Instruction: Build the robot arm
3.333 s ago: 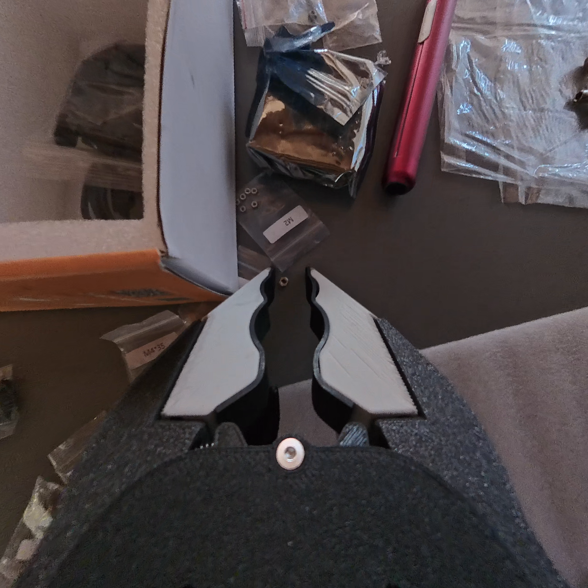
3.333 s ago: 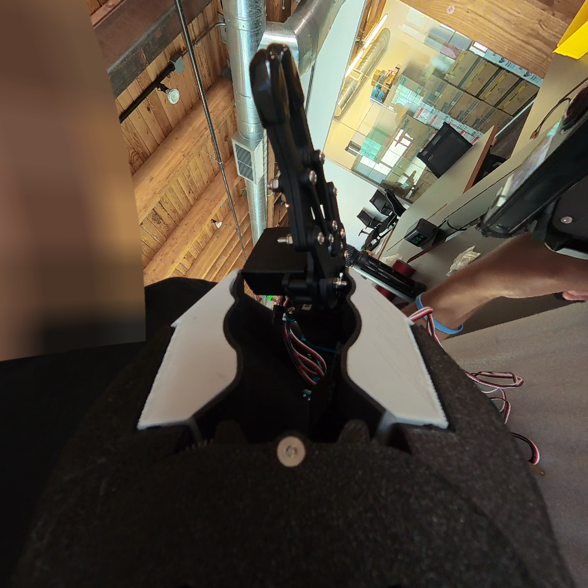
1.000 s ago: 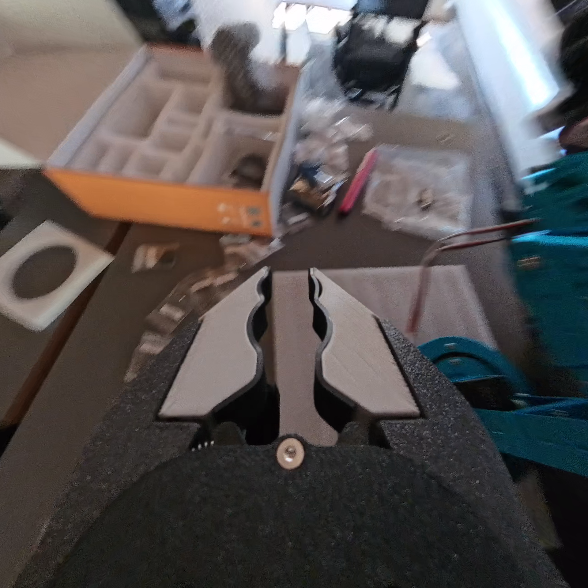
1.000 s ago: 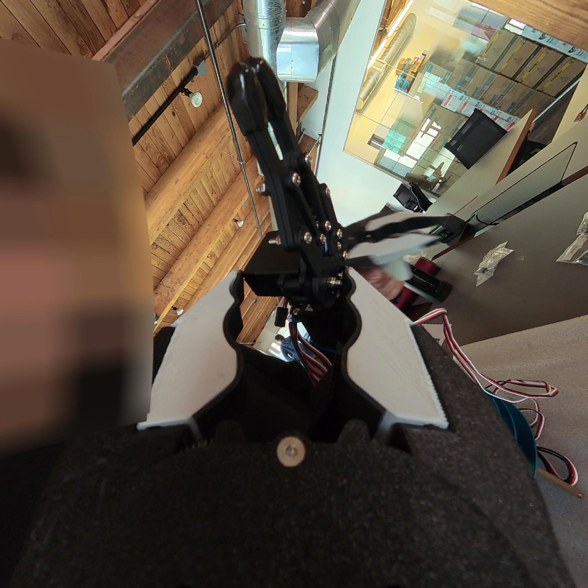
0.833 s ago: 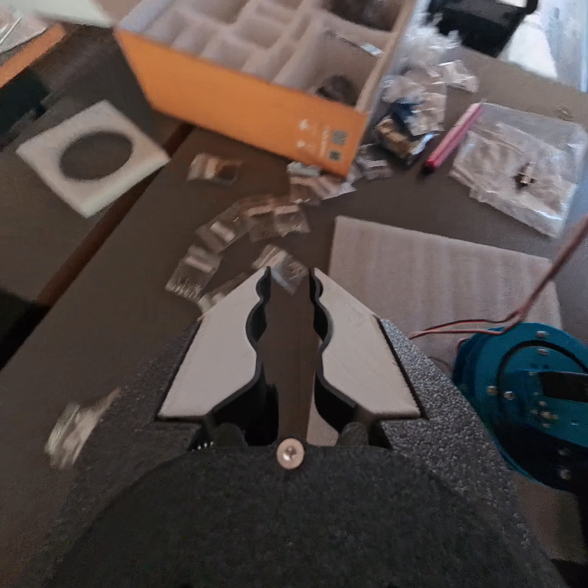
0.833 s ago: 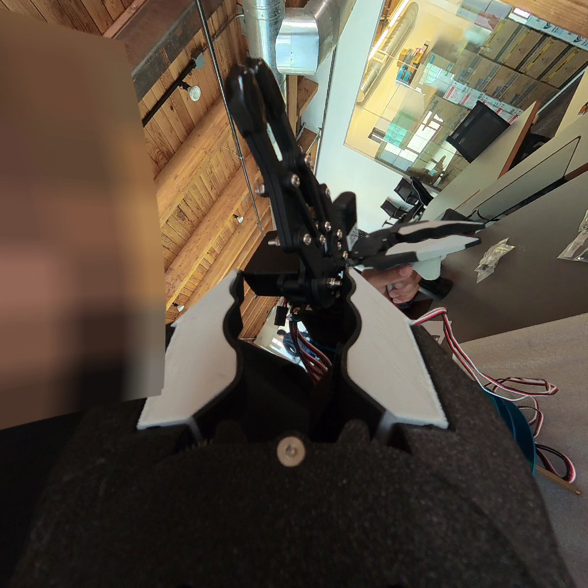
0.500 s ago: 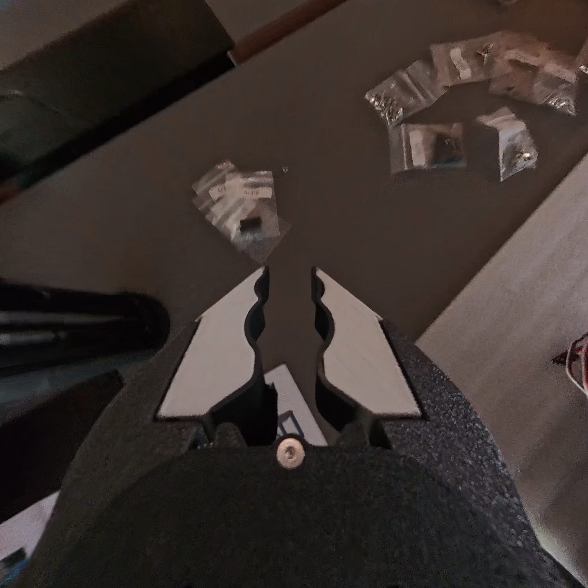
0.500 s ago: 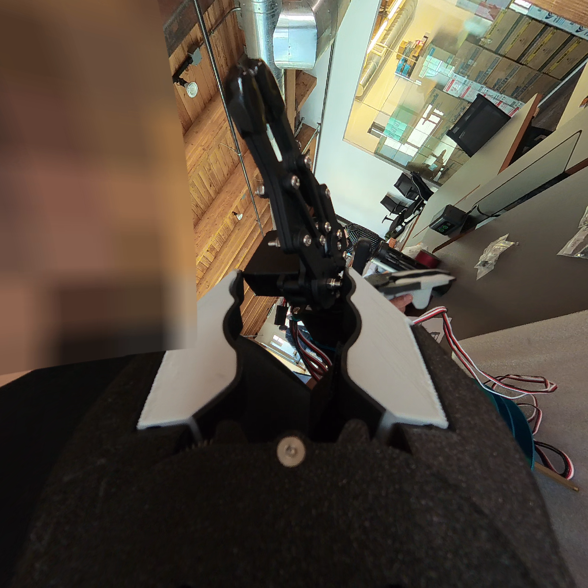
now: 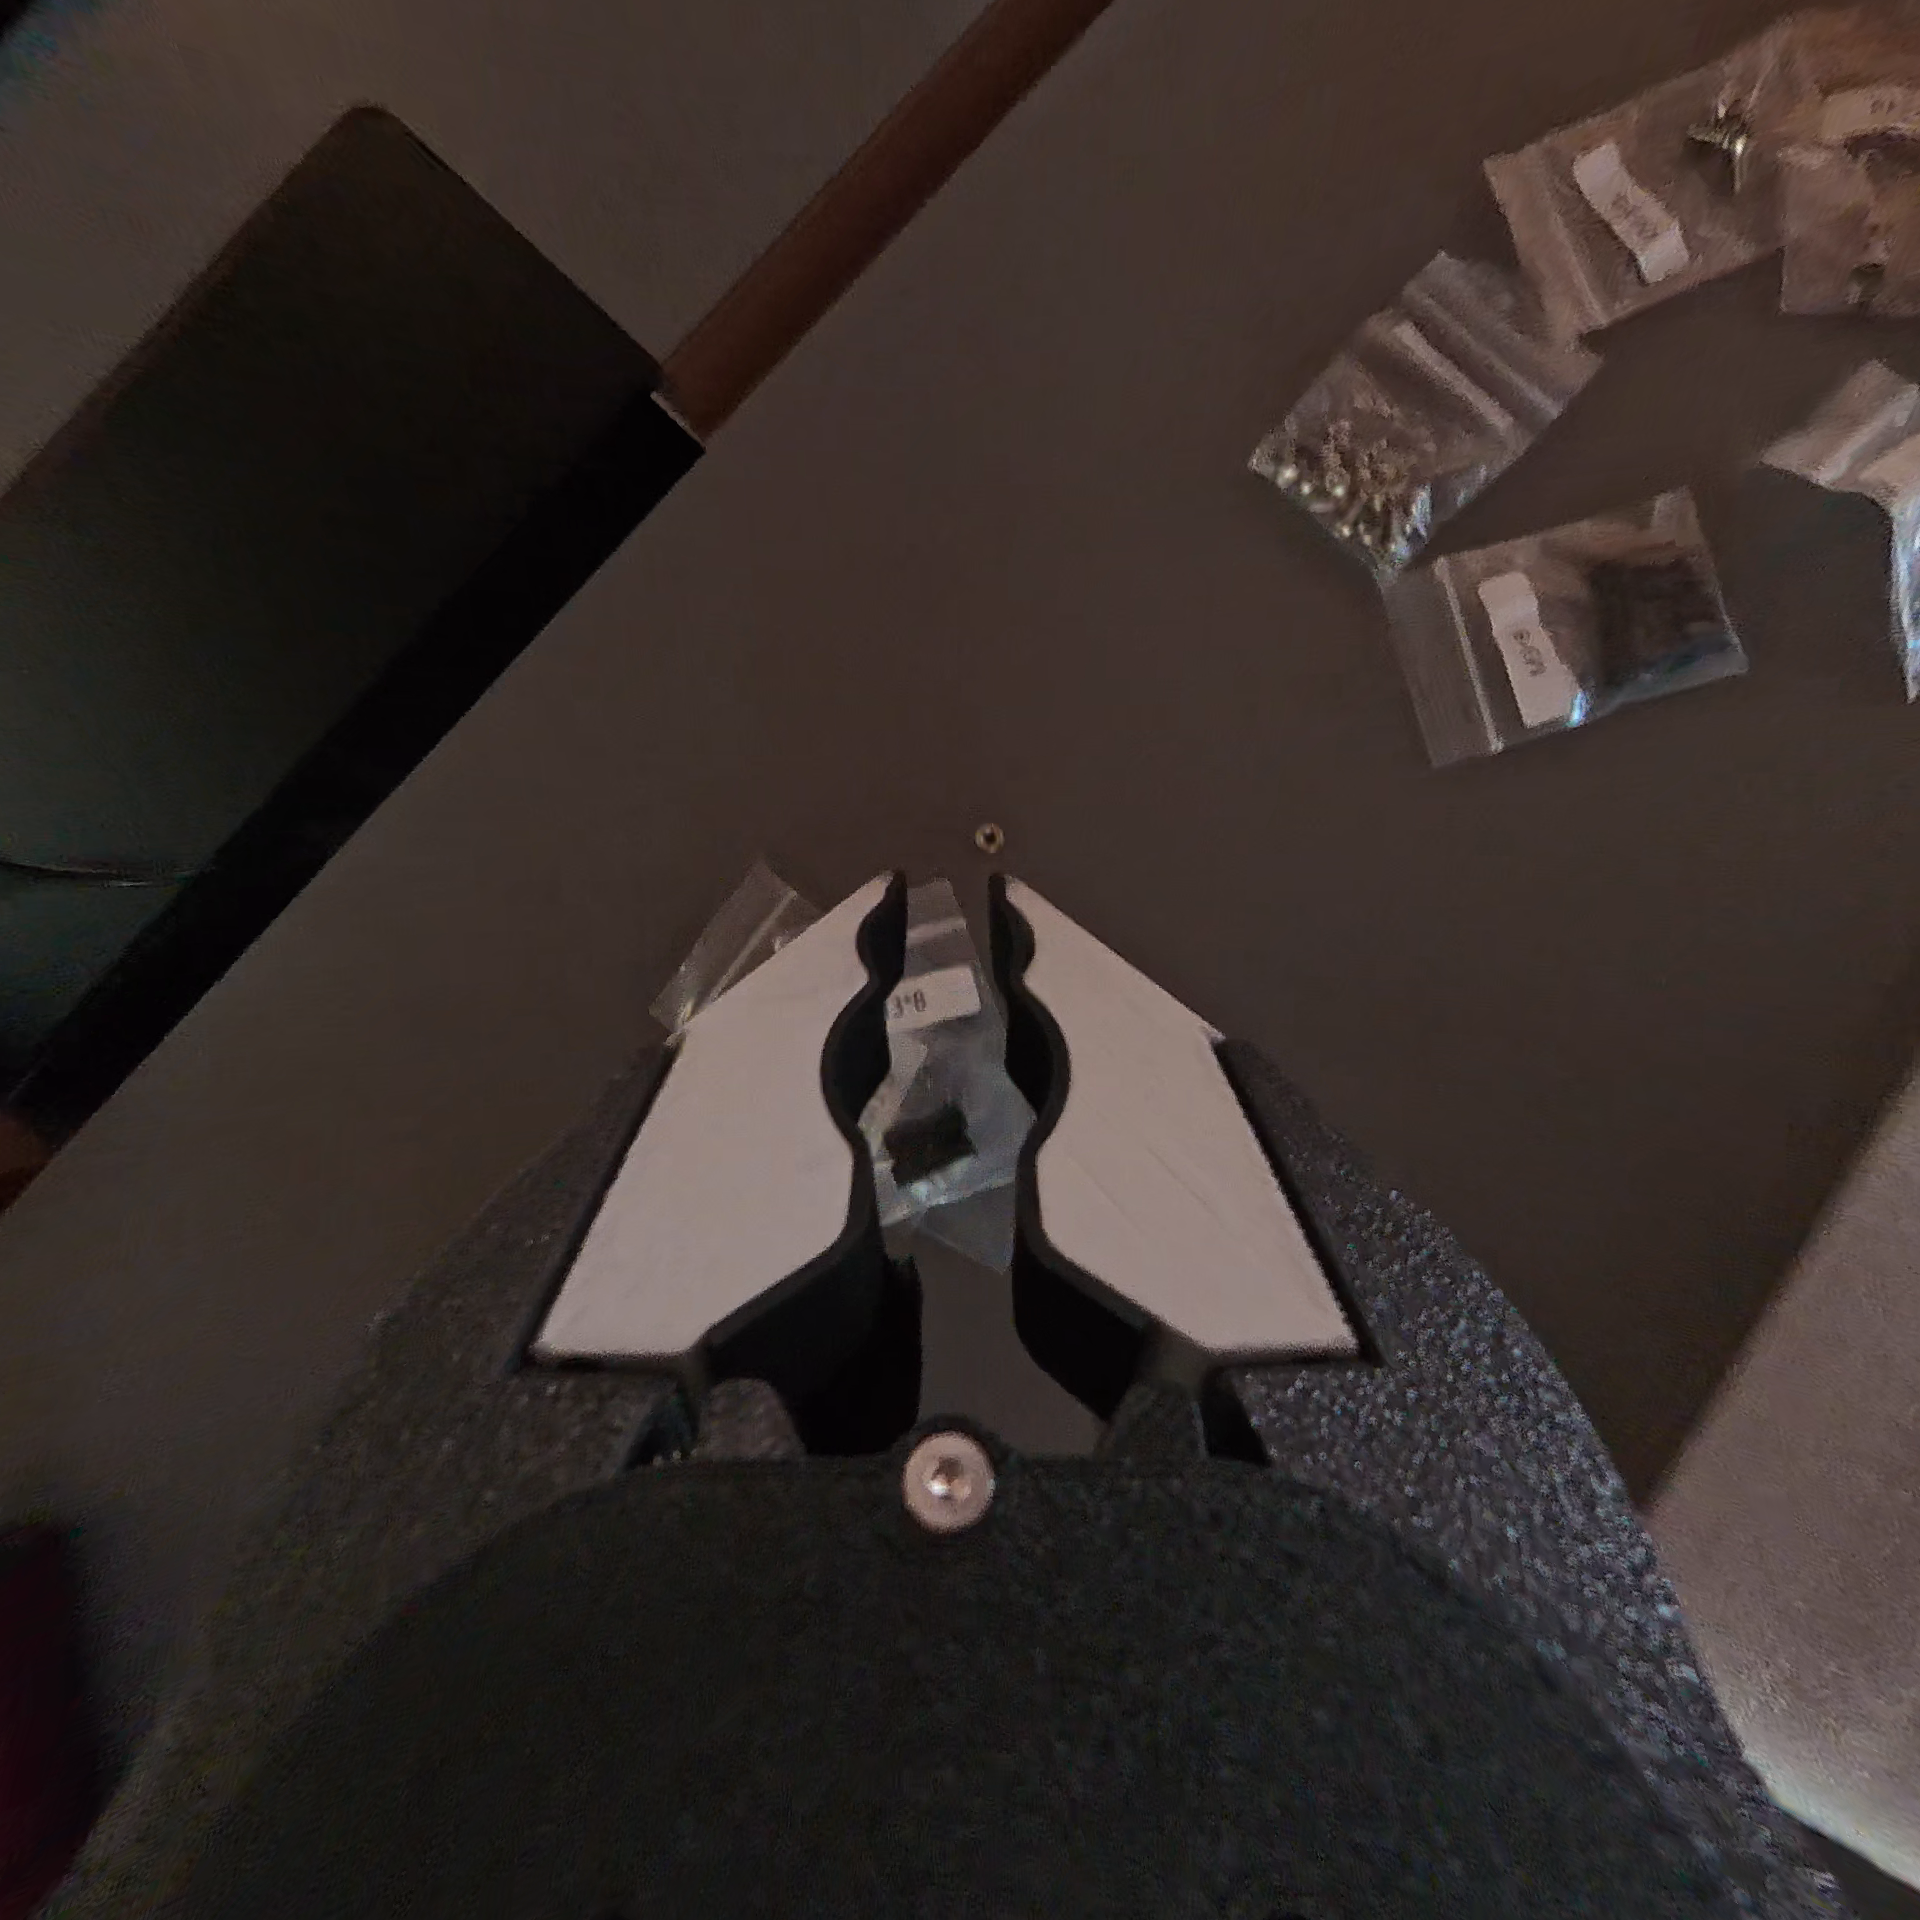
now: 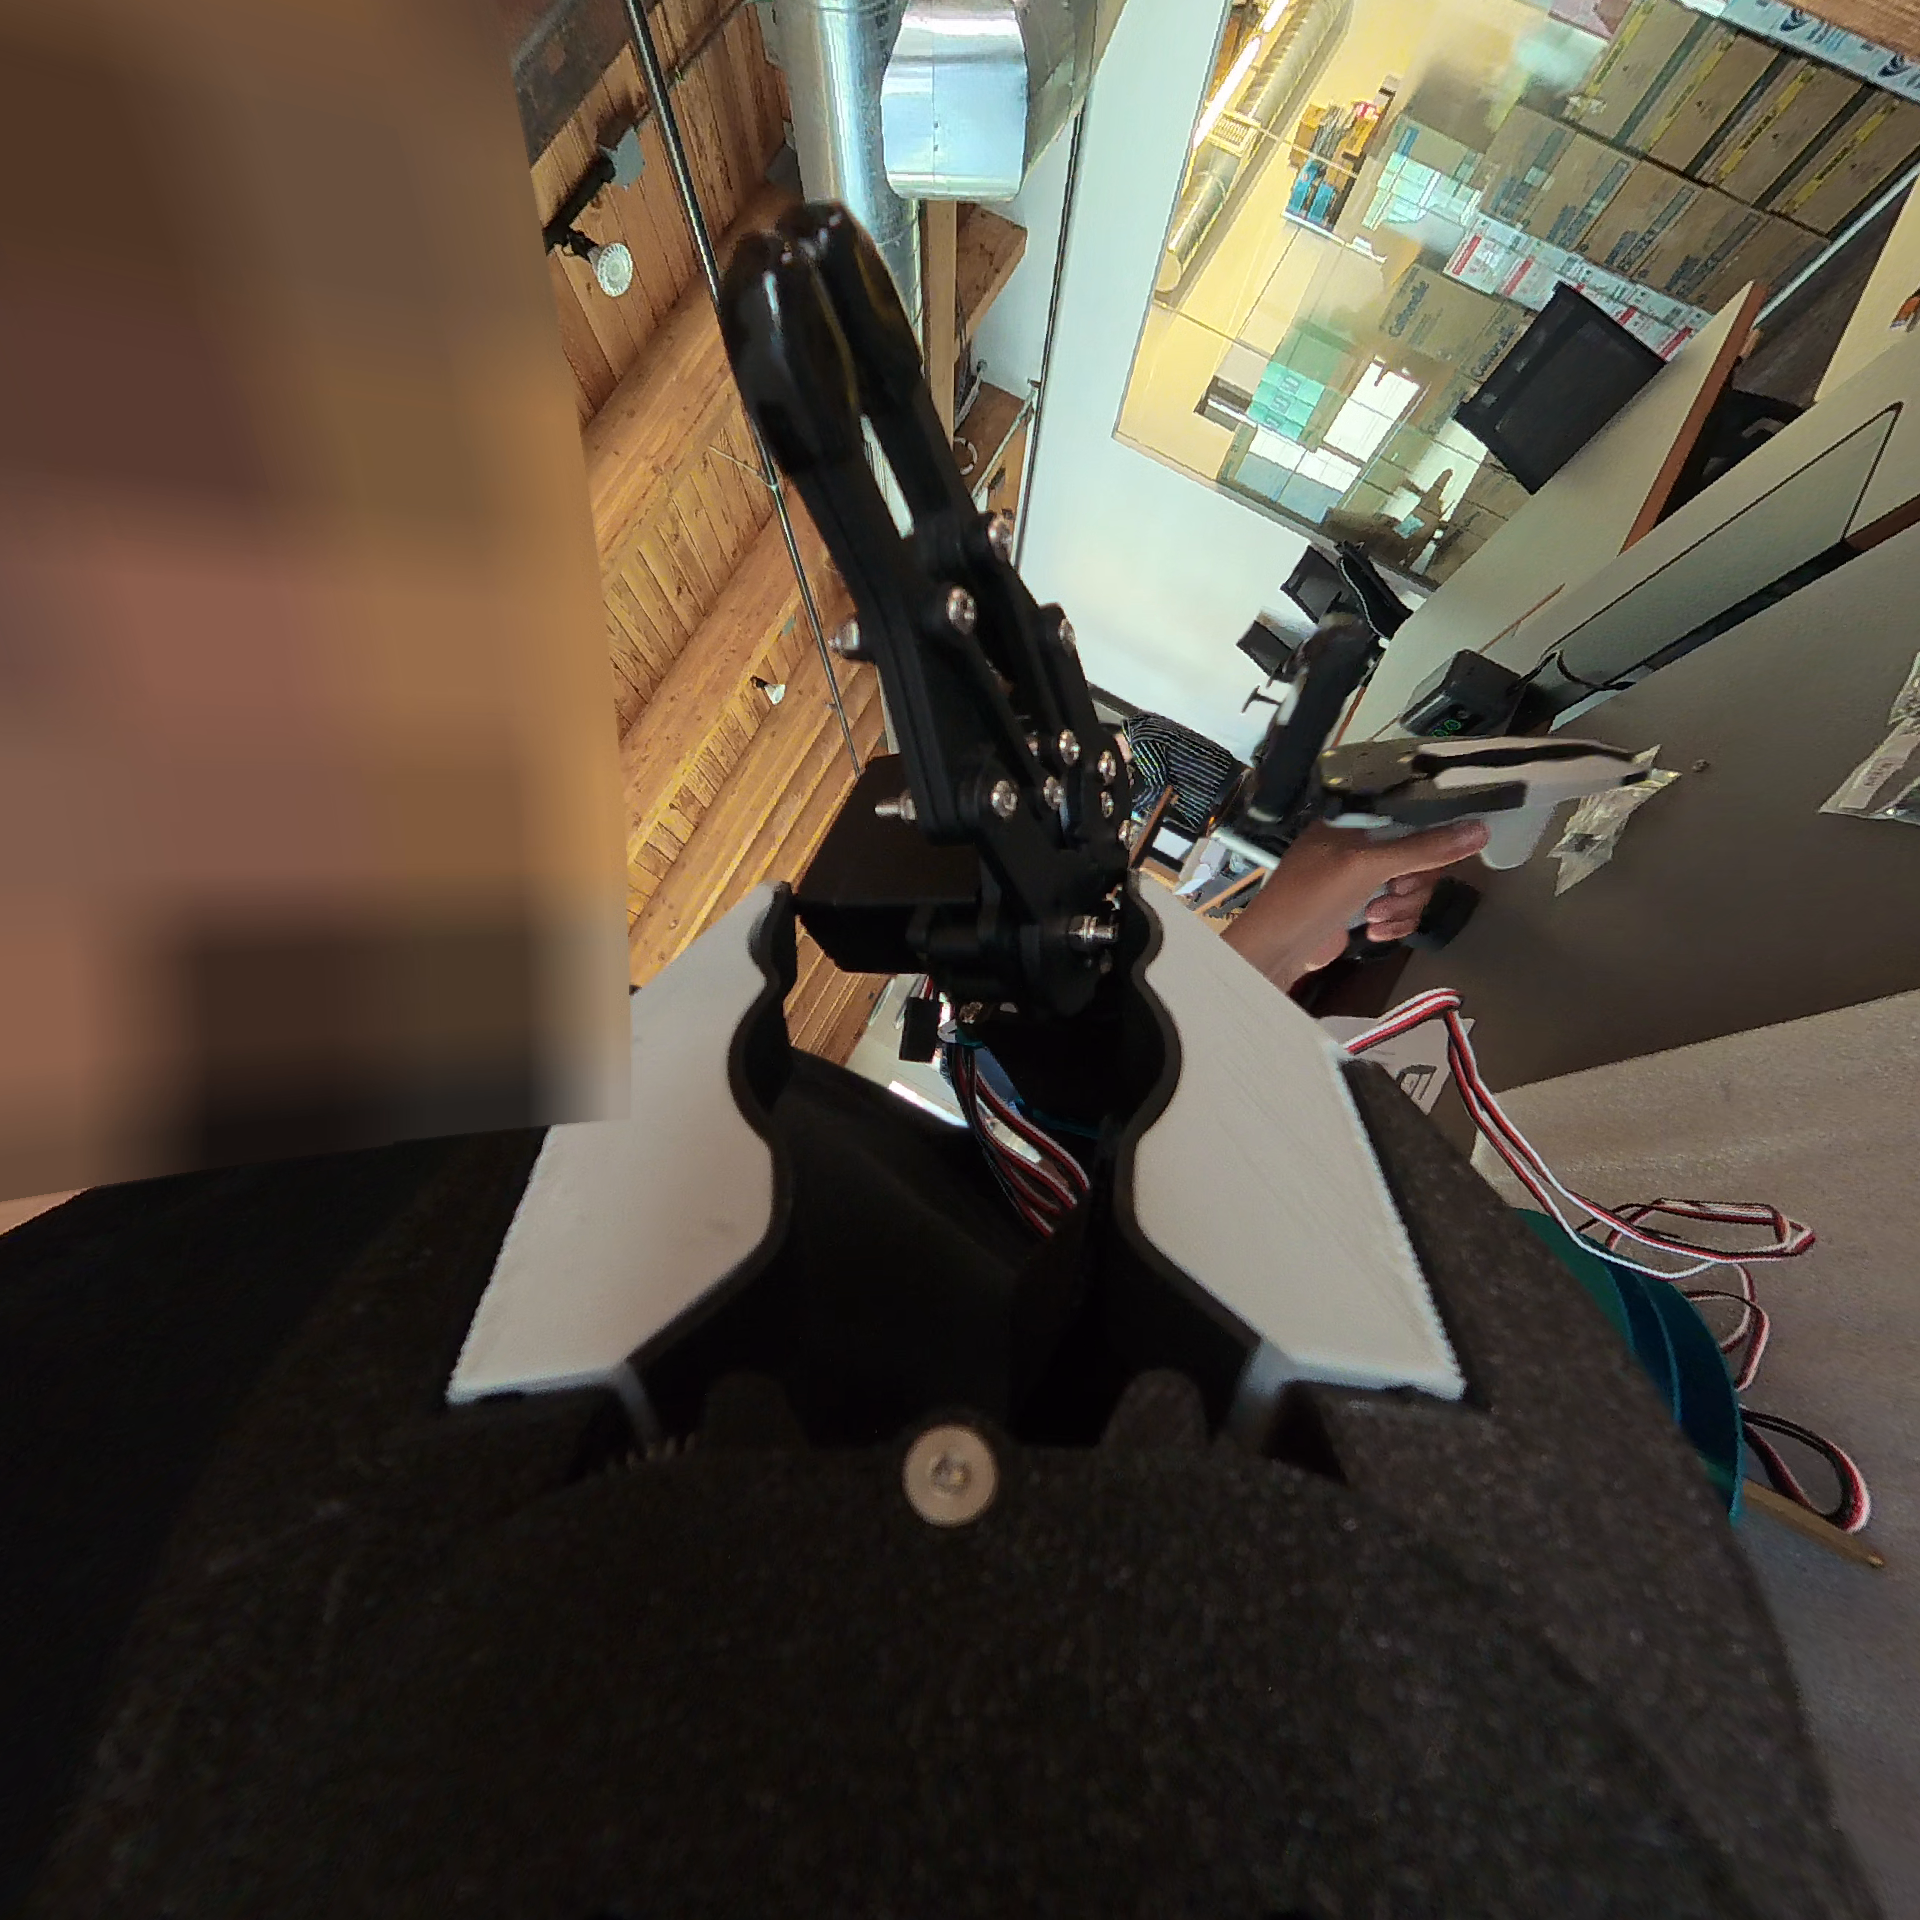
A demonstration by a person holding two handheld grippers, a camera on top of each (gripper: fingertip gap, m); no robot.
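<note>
A: What does the left wrist view show?

B: The left gripper hangs over a dark table, jaws slightly parted and gripping nothing. A small clear bag with a white label and a black part shows in the gap between the fingers; whether they touch it, I cannot tell. A tiny nut lies just past the tips, and more labelled bags lie to the upper right.

A: And the right wrist view?

B: The right gripper is clamped on a black mechanical claw, its striped wires trailing onto a grey mat.

Glossy clear plastic bags lie on a matt table.
</note>
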